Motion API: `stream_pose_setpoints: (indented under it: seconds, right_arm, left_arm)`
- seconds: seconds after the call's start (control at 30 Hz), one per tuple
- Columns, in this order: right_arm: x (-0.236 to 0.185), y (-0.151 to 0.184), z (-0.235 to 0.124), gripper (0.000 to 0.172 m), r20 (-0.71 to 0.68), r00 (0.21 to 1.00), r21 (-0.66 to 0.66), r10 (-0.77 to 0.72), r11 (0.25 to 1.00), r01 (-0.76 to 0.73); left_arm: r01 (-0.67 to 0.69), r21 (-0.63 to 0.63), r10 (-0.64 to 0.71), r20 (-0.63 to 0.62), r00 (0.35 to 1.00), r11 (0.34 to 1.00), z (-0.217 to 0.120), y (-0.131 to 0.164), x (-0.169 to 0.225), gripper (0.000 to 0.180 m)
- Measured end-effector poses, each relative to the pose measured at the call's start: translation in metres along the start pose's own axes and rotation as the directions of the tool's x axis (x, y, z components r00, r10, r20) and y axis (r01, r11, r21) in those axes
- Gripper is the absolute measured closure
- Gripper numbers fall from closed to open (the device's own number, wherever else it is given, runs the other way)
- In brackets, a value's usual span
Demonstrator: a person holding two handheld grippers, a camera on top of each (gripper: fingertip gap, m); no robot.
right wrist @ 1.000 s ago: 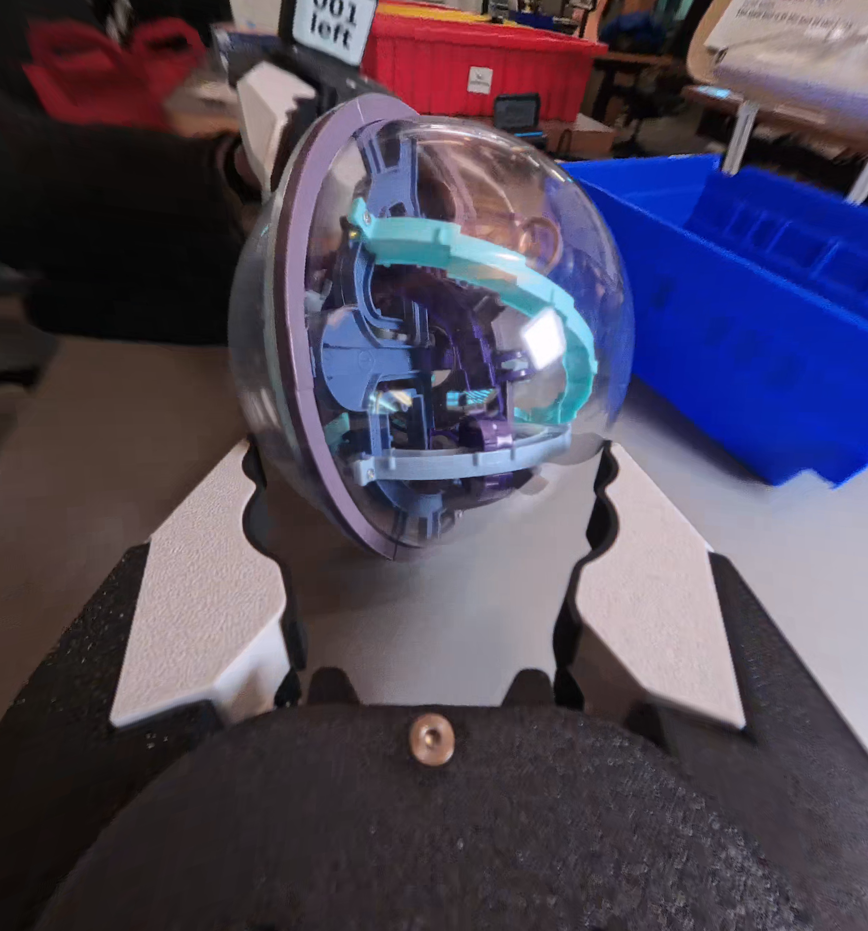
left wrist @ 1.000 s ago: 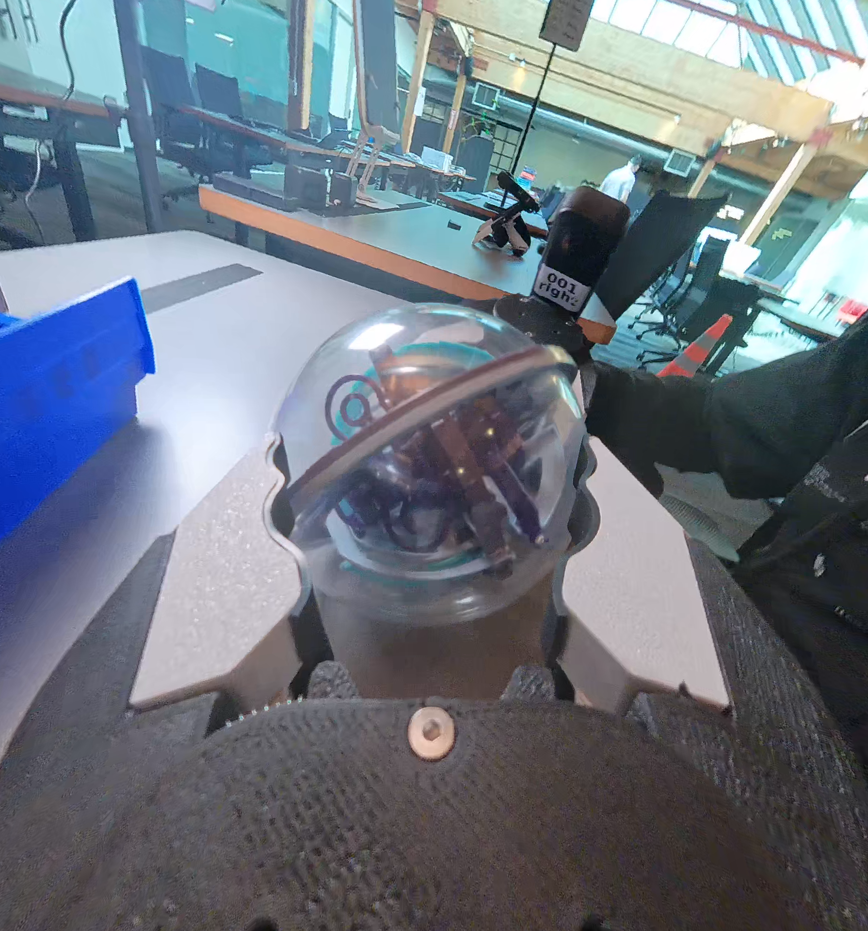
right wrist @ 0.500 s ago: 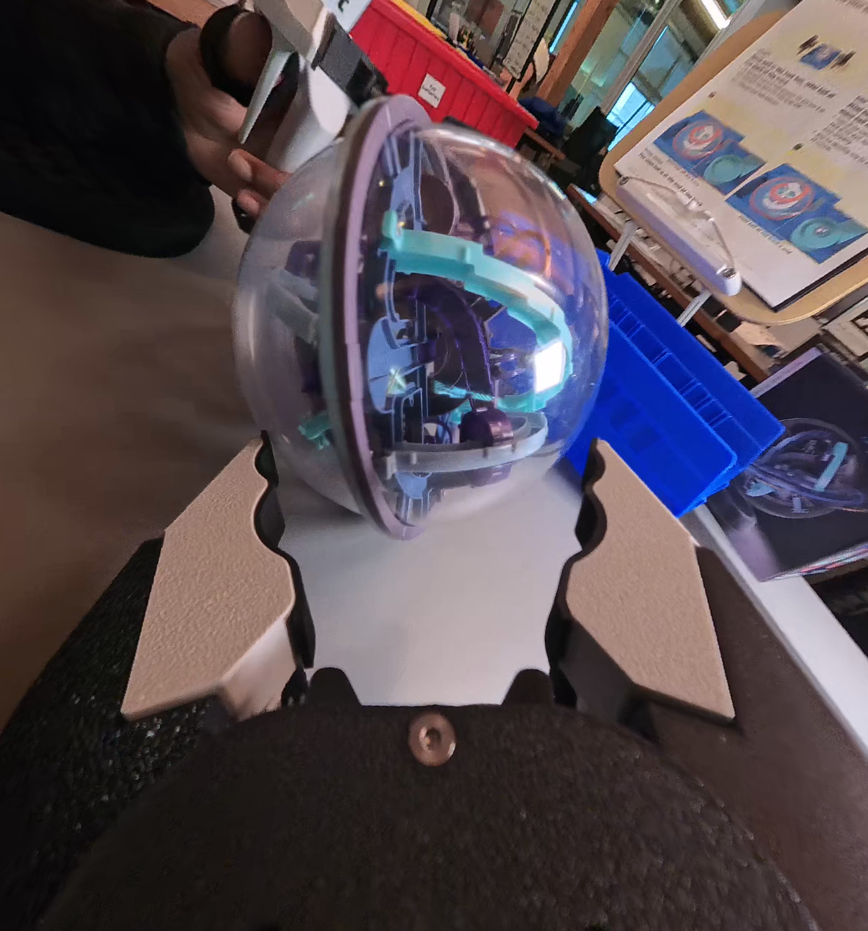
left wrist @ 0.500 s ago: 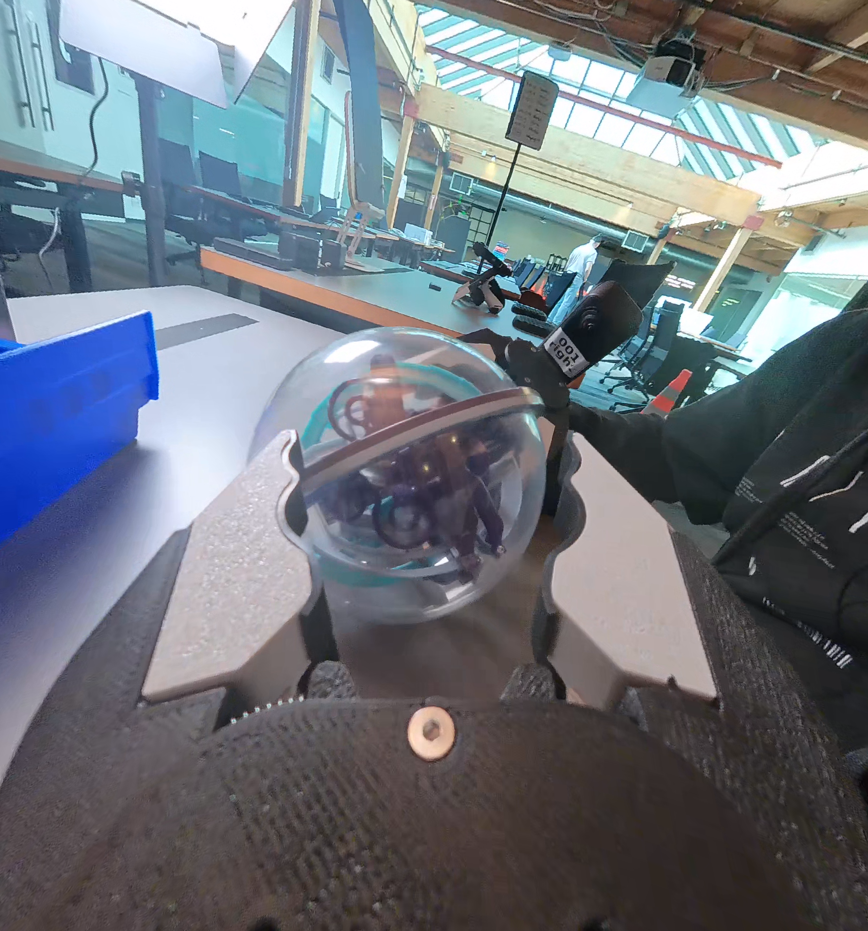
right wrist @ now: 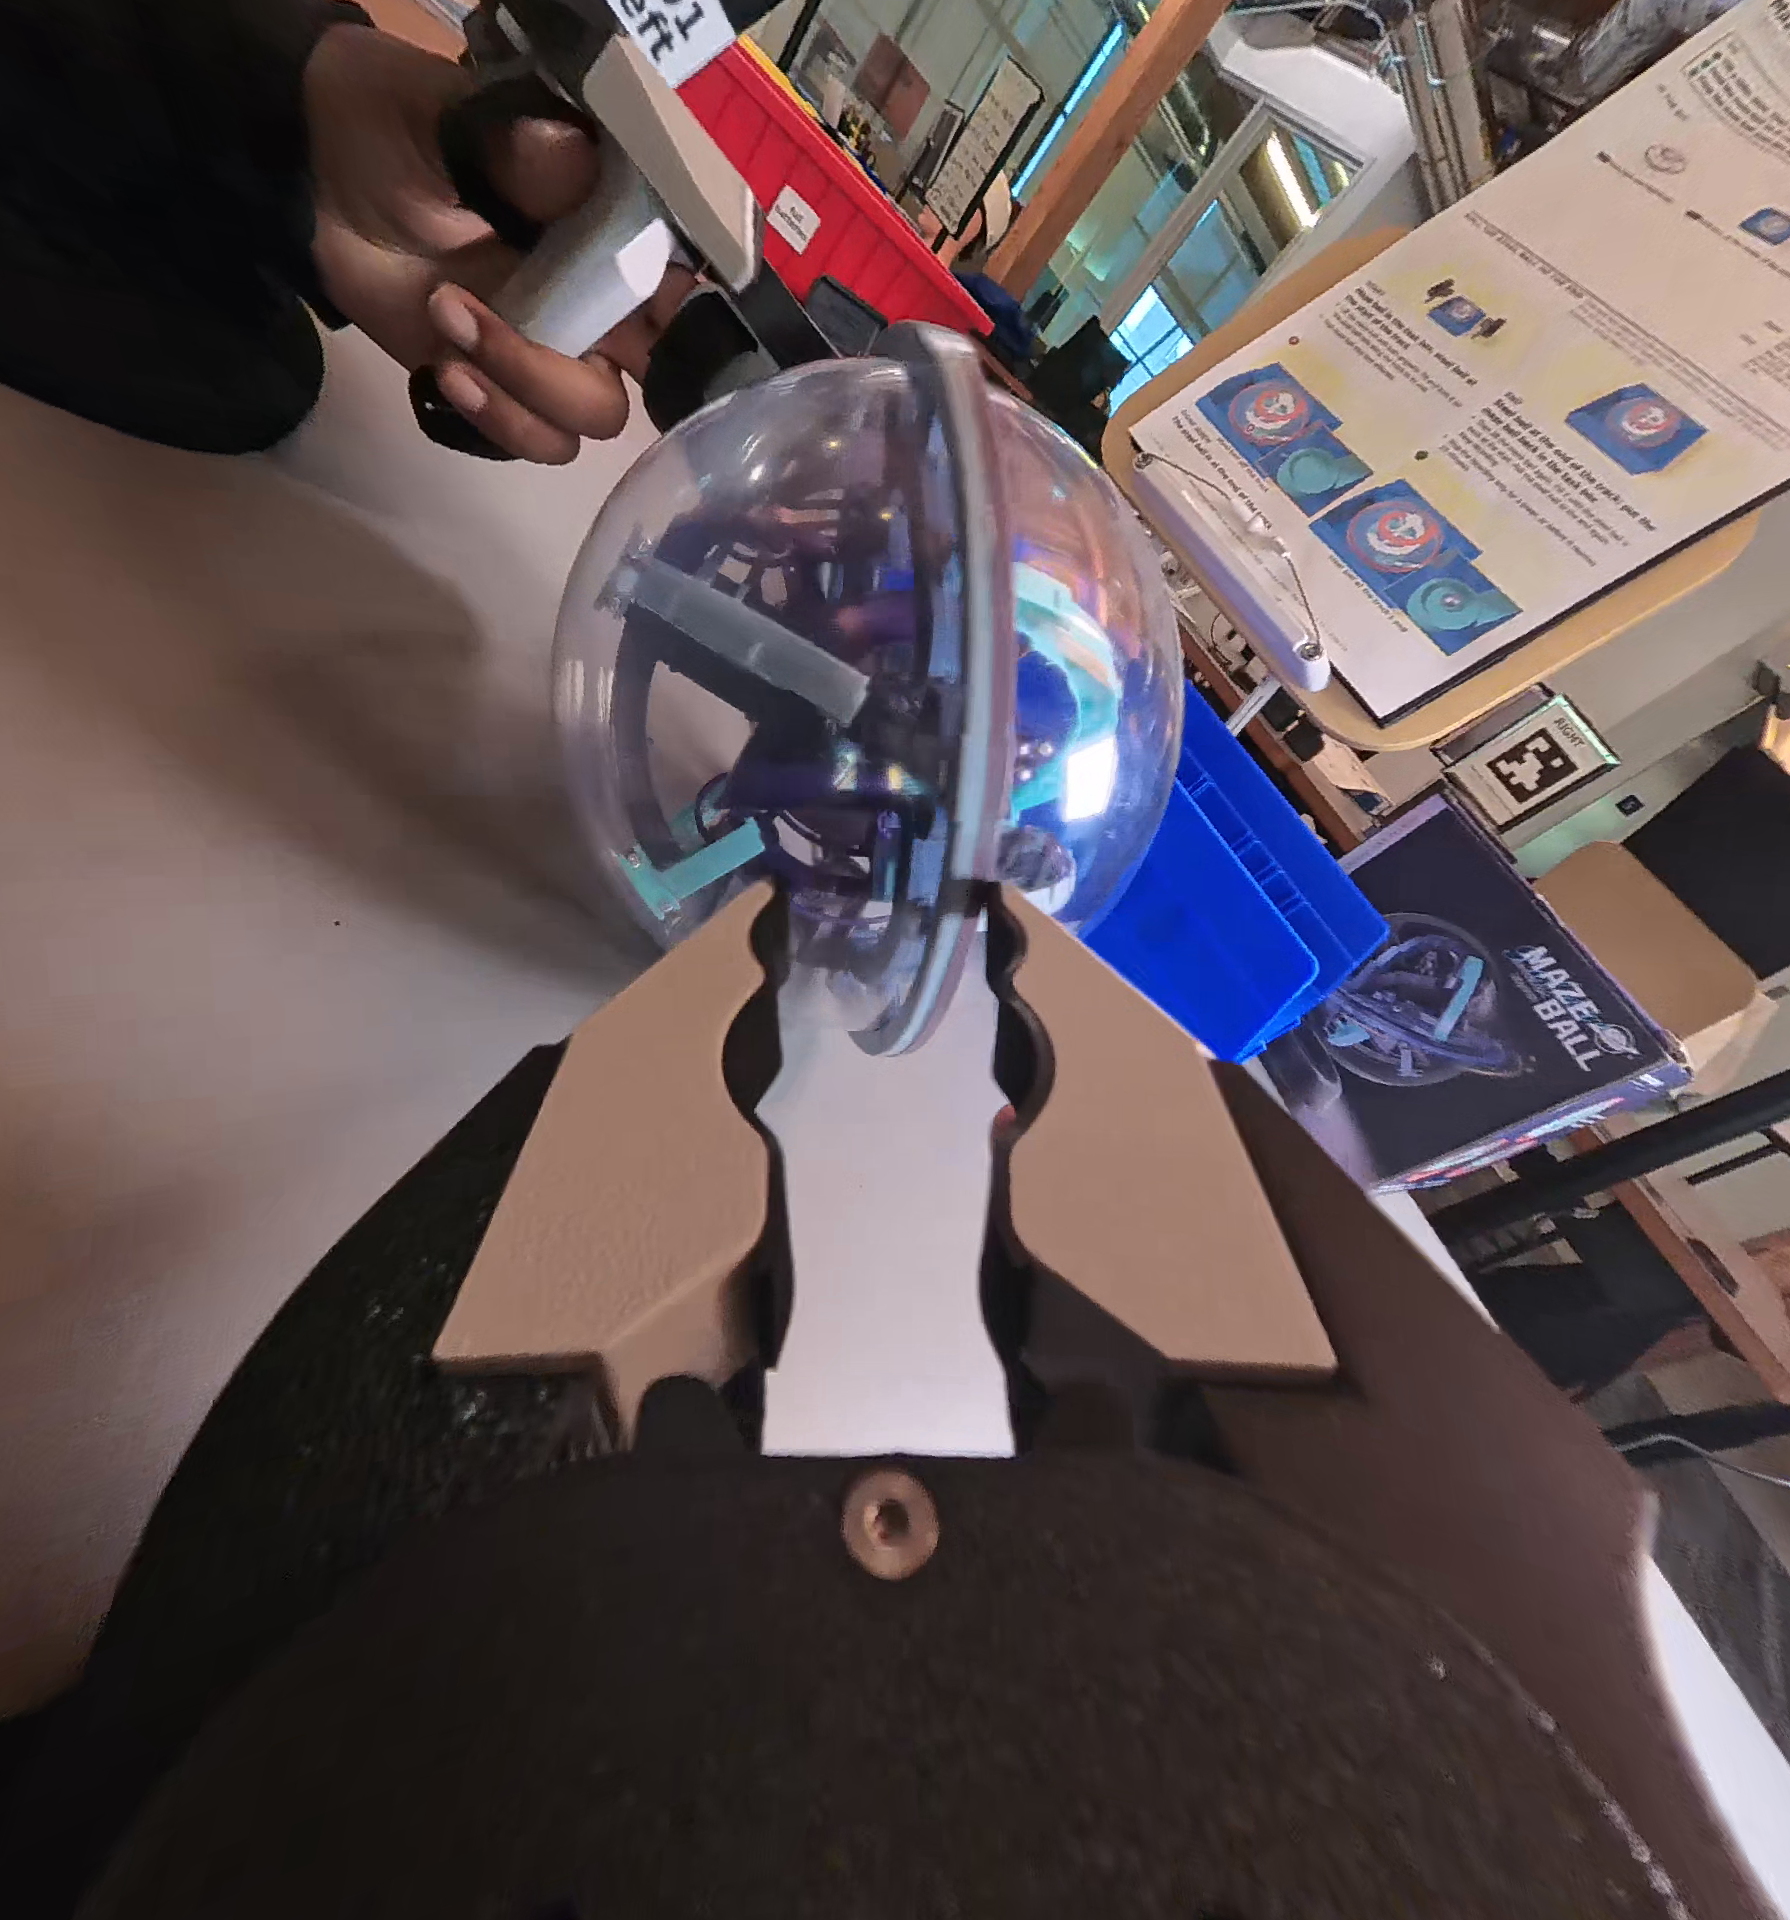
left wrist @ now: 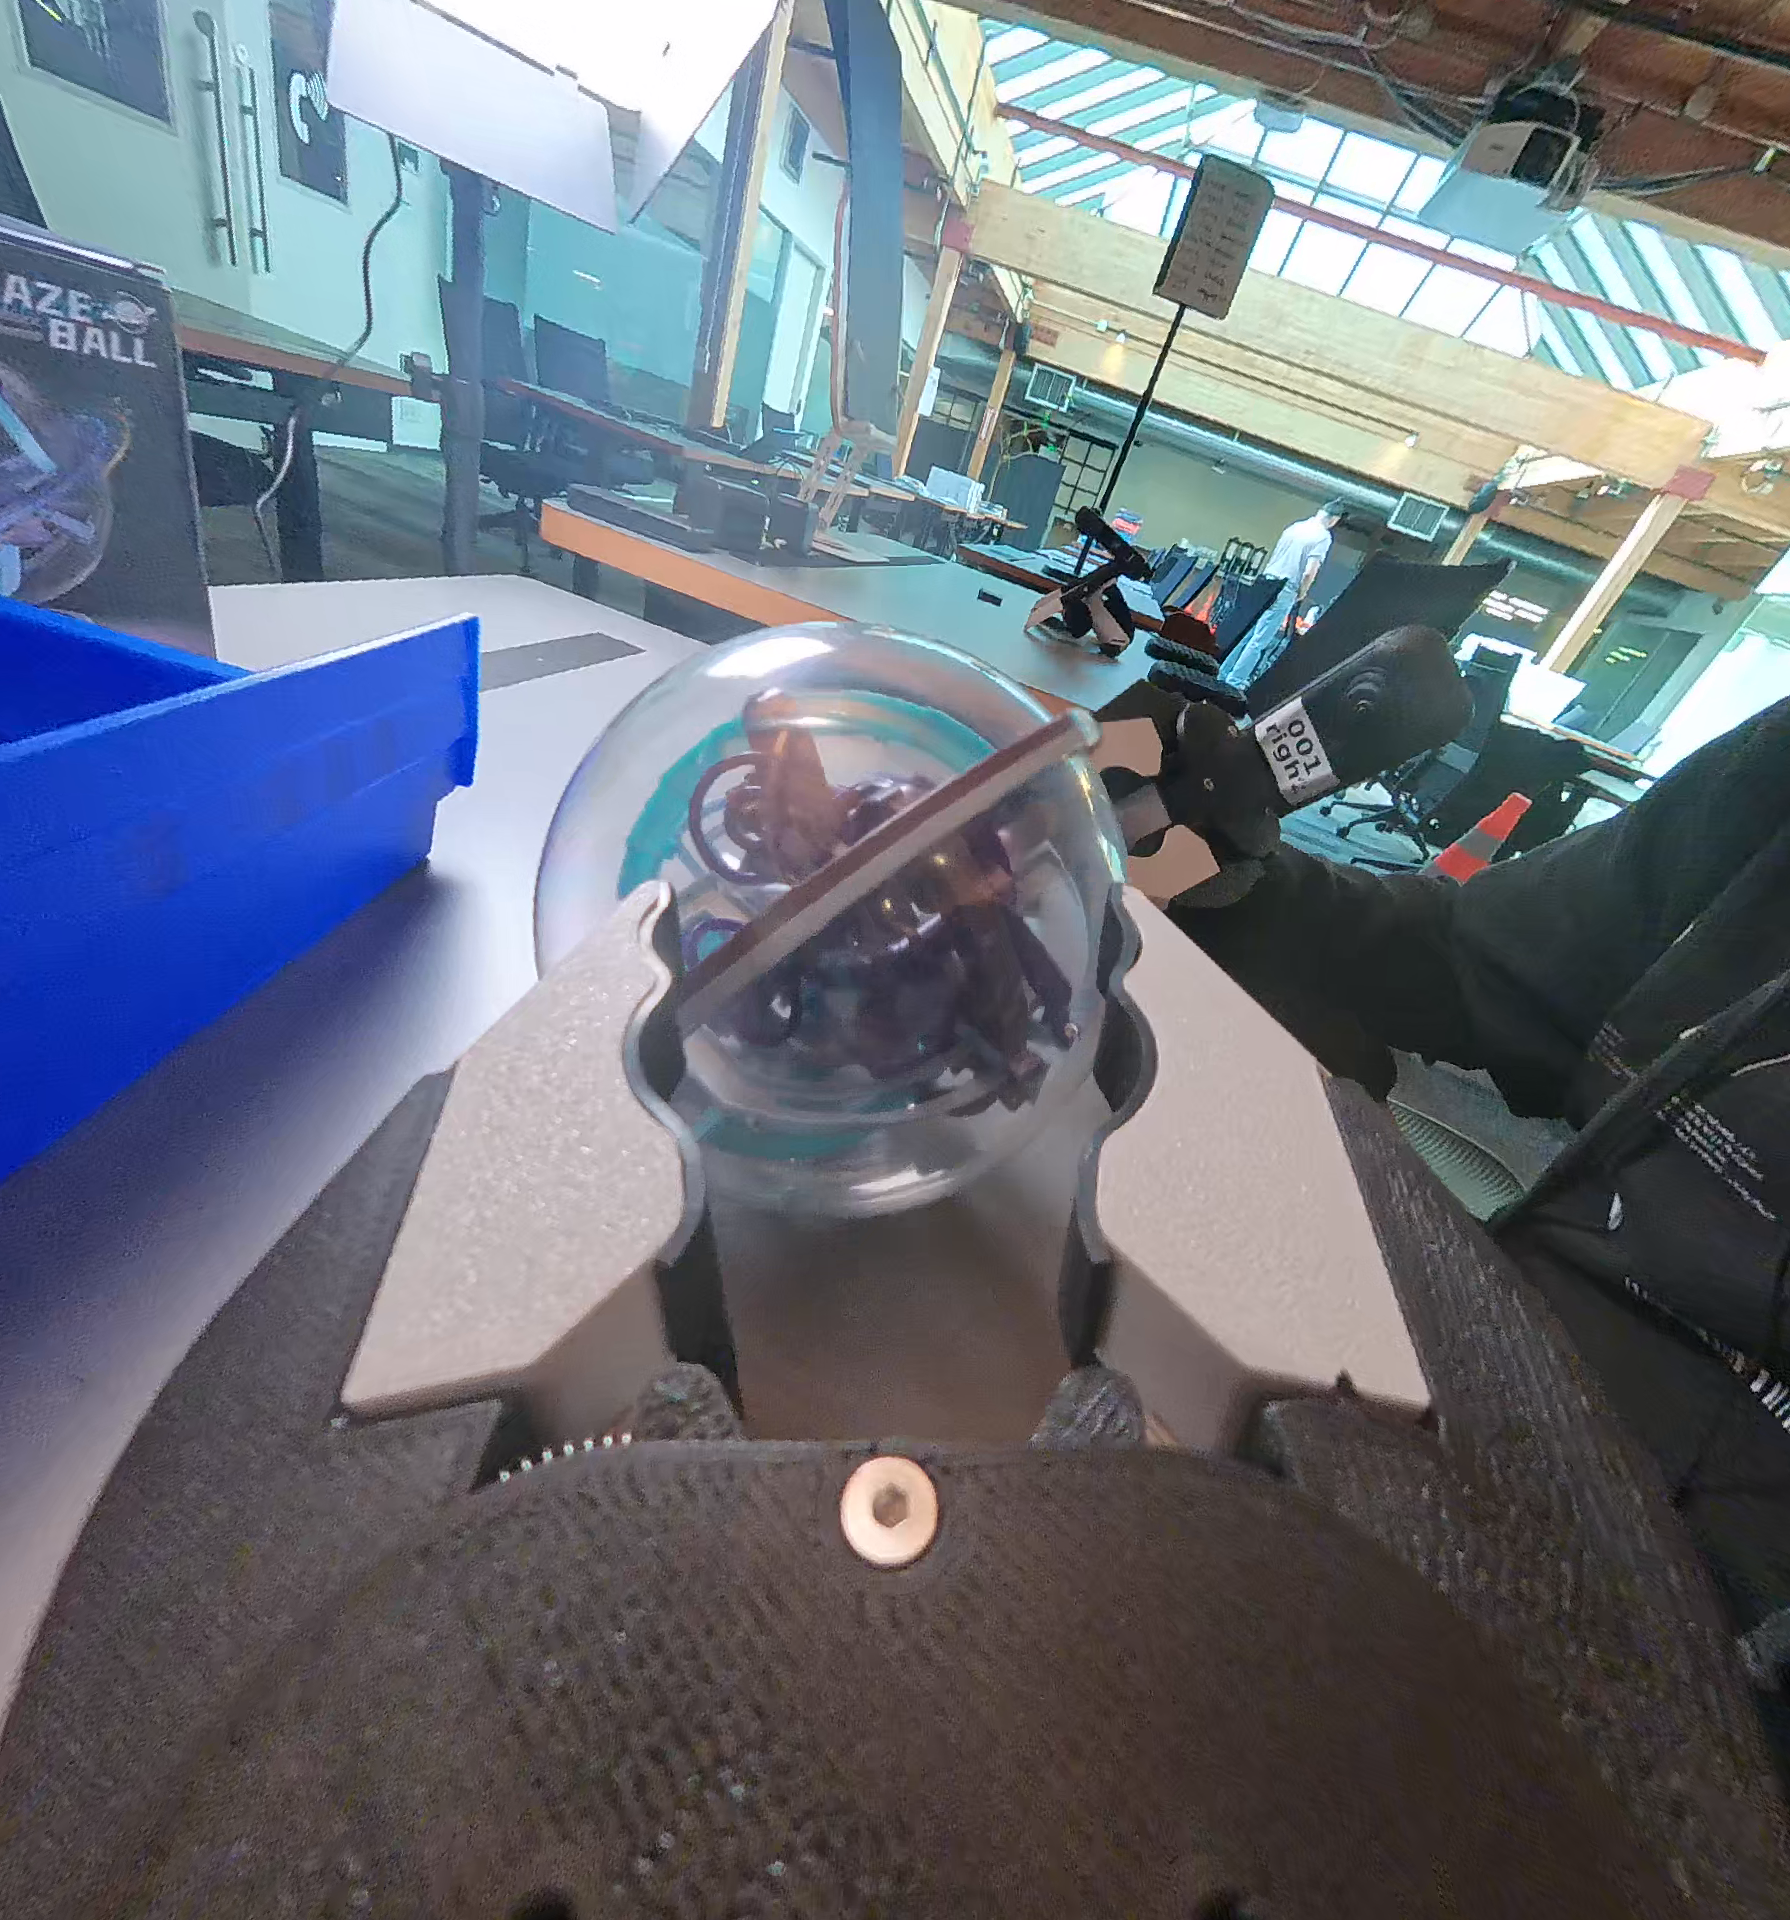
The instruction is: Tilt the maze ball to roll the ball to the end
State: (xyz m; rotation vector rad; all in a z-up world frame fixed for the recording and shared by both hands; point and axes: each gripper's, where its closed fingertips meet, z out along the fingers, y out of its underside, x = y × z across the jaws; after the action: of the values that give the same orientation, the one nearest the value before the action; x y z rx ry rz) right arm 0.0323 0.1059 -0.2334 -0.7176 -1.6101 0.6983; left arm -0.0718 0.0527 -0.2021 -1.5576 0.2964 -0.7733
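The maze ball (left wrist: 839, 914) is a clear sphere with purple and teal tracks inside and a band round its middle. My left gripper (left wrist: 886, 935) is shut on it, with a pad pressed on each side of its near half. In the right wrist view the ball (right wrist: 860, 665) is tilted with its band nearly upright. My right gripper (right wrist: 880, 914) is shut on the ball's lower edge at the band. The right gripper also shows in the left wrist view (left wrist: 1140, 769), at the band's far right end. I cannot tell whether the ball touches the table (left wrist: 247, 1143).
A blue bin (left wrist: 195, 831) stands left of the ball and also shows in the right wrist view (right wrist: 1213, 914). The ball's dark box (right wrist: 1473, 1039) stands behind the bin. An instruction sheet (right wrist: 1493, 364) on a stand and a red bin (right wrist: 818, 208) are farther back. A dark sleeve (left wrist: 1597, 987) is at the right.
Both grippers have narrowed onto the ball, the right one by far more, down to its lower edge. The ball has turned, and its band is steeper in the left wrist view.
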Motion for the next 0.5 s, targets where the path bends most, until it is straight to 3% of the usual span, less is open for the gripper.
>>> stream_pose_setpoints:
  seconds: [0.1, 0.23, 0.33, 0.43, 0.5]
  right_arm:
    - [0.003, -0.003, -0.002, 0.166, -0.02, 1.0, 0.025, -0.014, 1.0, 0.015]
    - [0.0, -0.007, -0.001, 0.166, -0.012, 0.996, 0.046, -0.089, 0.995, 0.089]
    - [-0.009, -0.005, 0.001, 0.166, -0.028, 0.975, 0.017, -0.221, 0.975, 0.222]
    - [-0.022, -0.007, 0.006, 0.166, -0.051, 0.896, -0.023, -0.441, 0.898, 0.44]
    - [-0.034, -0.008, 0.01, 0.166, -0.055, 0.825, -0.04, -0.562, 0.827, 0.561]
  left_arm:
    - [0.015, 0.007, -0.015, 0.0, 1.0, 1.0, -0.003, -0.001, -0.002, 0.113]
    - [0.048, 0.012, -0.048, -0.023, 0.999, 0.999, -0.005, -0.003, 0.0, 0.113]
    - [0.131, 0.052, -0.127, -0.075, 0.989, 0.99, -0.007, -0.009, 0.003, 0.1]
    - [0.249, 0.103, -0.235, -0.129, 0.963, 0.963, -0.009, -0.018, 0.004, 0.082]
    - [0.271, 0.113, -0.257, -0.125, 0.958, 0.956, -0.01, -0.019, 0.001, 0.081]
